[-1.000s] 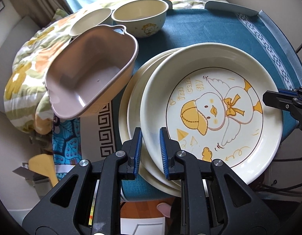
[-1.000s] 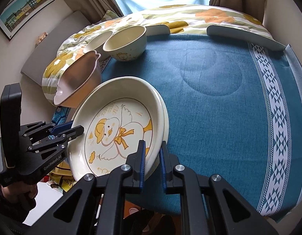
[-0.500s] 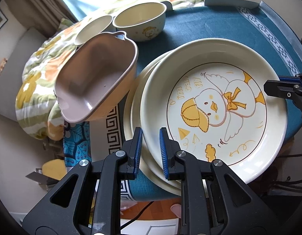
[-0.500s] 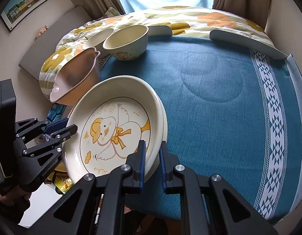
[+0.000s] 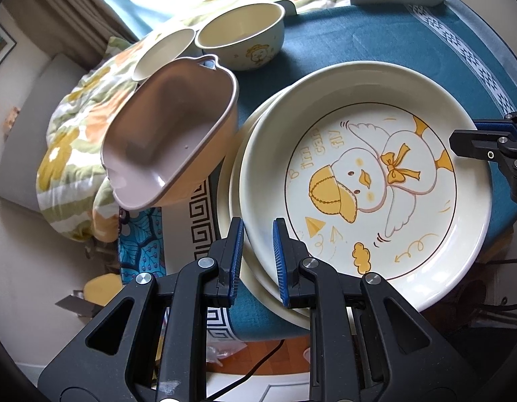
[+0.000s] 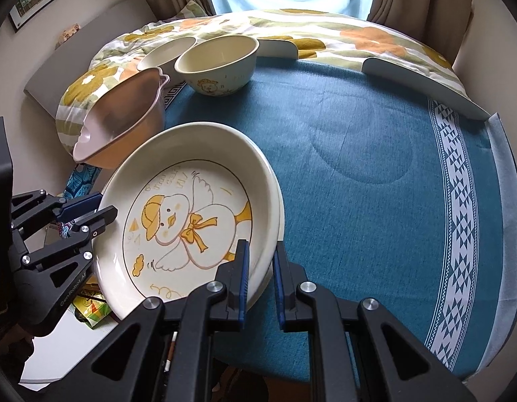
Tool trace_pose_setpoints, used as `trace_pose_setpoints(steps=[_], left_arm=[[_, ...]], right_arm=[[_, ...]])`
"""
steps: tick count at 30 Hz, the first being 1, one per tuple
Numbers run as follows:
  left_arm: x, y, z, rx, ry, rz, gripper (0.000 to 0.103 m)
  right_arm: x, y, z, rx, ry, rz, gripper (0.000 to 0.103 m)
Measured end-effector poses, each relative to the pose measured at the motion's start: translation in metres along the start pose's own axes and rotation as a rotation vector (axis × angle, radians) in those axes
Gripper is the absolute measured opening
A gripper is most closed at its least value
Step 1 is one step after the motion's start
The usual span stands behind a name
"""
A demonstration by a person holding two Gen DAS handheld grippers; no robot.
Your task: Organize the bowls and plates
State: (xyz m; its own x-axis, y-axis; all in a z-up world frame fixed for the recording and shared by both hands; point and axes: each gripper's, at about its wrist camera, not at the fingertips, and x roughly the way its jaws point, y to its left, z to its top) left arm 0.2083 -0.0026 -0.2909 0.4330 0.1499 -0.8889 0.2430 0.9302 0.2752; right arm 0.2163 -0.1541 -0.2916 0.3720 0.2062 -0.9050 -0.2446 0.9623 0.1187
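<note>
A round table under a teal cloth (image 6: 359,174) filled most of both views, with a floral quilt (image 6: 308,30) heaped along its far edge. At the table's near-left edge sat a stack of cream plates; the top duck plate (image 5: 369,181) overhung the rim and appeared tilted, its far edge higher. A second plate (image 5: 231,201) showed beneath it as a thin crescent. Crowding the stack on its left, a pinkish handled dish (image 5: 168,140) leaned steeply, tipped toward the floor; whether it touched the plates could not be told. Beyond it stood a cream bowl with a duck print (image 6: 218,63), and just beside that a smaller cream bowl (image 6: 166,52), partly hidden.

The left gripper (image 5: 256,251) pinched the near-left rim of the duck plate, fingers (image 5: 280,261) drawn close on either side of the edge. The right gripper (image 6: 260,278) clamped the opposite rim the same way, one finger inside the plate, one outside.
</note>
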Motion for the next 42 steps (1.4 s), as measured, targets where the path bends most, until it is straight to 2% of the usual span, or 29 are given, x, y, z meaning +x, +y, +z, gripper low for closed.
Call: trace_pose_setpoints(steps=[20,27,30,35,36,37,38,39,40,42], left_arm=[[-0.001,0.004,-0.002,-0.002,0.002,0.012,0.016],[-0.005,0.008,0.0,-0.025,0.002,-0.007,0.016],[-0.021,0.017,0.006,-0.061,-0.028,-0.02,0.016],[-0.072,0.063,0.027,-0.232,-0.136,-0.049,0.016],[-0.079,0.074,0.03,-0.266,-0.153,-0.045,0.018],[-0.086,0.085,0.033,-0.301,-0.167,-0.039,0.039],[-0.09,0.095,0.035,-0.331,-0.179,-0.034,0.088],[-0.095,0.107,0.035,-0.373,-0.211,-0.02,0.103],[-0.099,0.117,0.033,-0.407,-0.253,-0.009,0.103],[-0.094,0.138,0.033,-0.447,-0.241,-0.026,0.103]], right_arm=[[0.006,0.003,0.002,-0.005,0.029,-0.024,0.012],[-0.005,0.001,0.003,-0.012,0.0,-0.009,0.012],[-0.021,0.0,0.01,-0.023,-0.033,0.009,0.012],[-0.056,-0.003,0.04,-0.059,-0.113,0.092,0.013],[-0.062,-0.003,0.048,-0.064,-0.13,0.116,0.02],[-0.067,-0.004,0.056,-0.068,-0.151,0.137,0.029],[-0.071,-0.004,0.064,-0.073,-0.173,0.156,0.065],[-0.074,-0.003,0.072,-0.08,-0.196,0.177,0.102],[-0.076,-0.002,0.079,-0.089,-0.216,0.199,0.103],[-0.074,0.004,0.094,-0.11,-0.202,0.21,0.103]])
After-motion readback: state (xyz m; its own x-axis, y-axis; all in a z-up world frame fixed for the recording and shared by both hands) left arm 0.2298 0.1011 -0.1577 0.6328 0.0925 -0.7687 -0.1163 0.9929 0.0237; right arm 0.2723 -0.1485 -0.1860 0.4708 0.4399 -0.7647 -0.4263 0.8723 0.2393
